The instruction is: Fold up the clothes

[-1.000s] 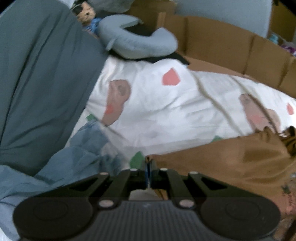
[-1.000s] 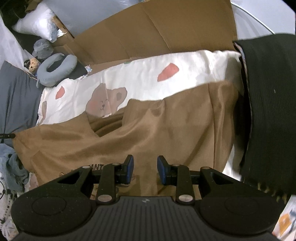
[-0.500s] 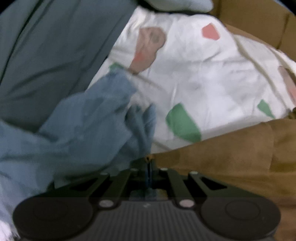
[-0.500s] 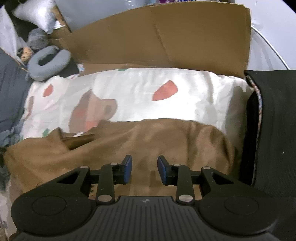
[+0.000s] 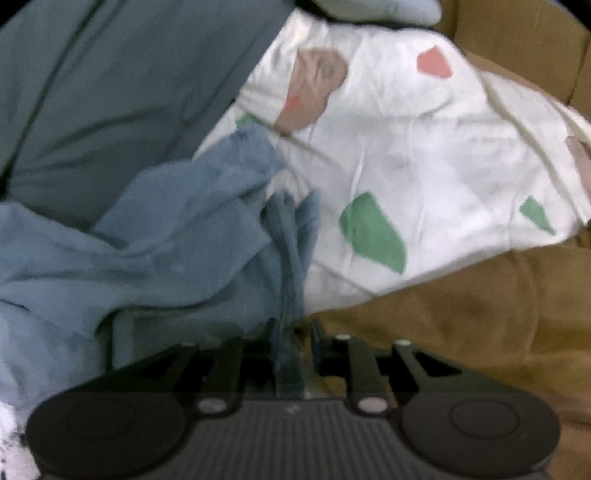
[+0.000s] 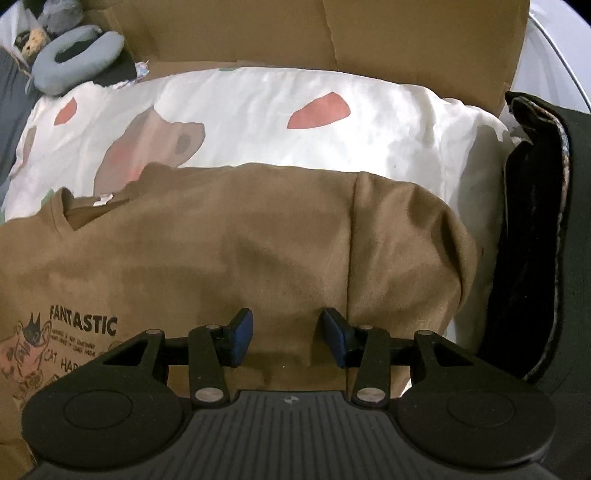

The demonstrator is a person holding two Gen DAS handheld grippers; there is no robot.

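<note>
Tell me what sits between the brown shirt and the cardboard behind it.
The white bear-print bedding fills that stretch between the brown shirt and the cardboard; the right wrist view shows it.

The brown T-shirt (image 6: 258, 258) is soft matt cloth with a black print, the blue garment (image 5: 166, 240) a crumpled, slightly fuzzy fabric, the white printed sheet (image 6: 240, 110) smooth creased cotton-like cloth, the cardboard (image 6: 332, 33) dull and flat, and the right gripper (image 6: 287, 338) matt black plastic with blue pads (image 6: 242, 334).
</note>
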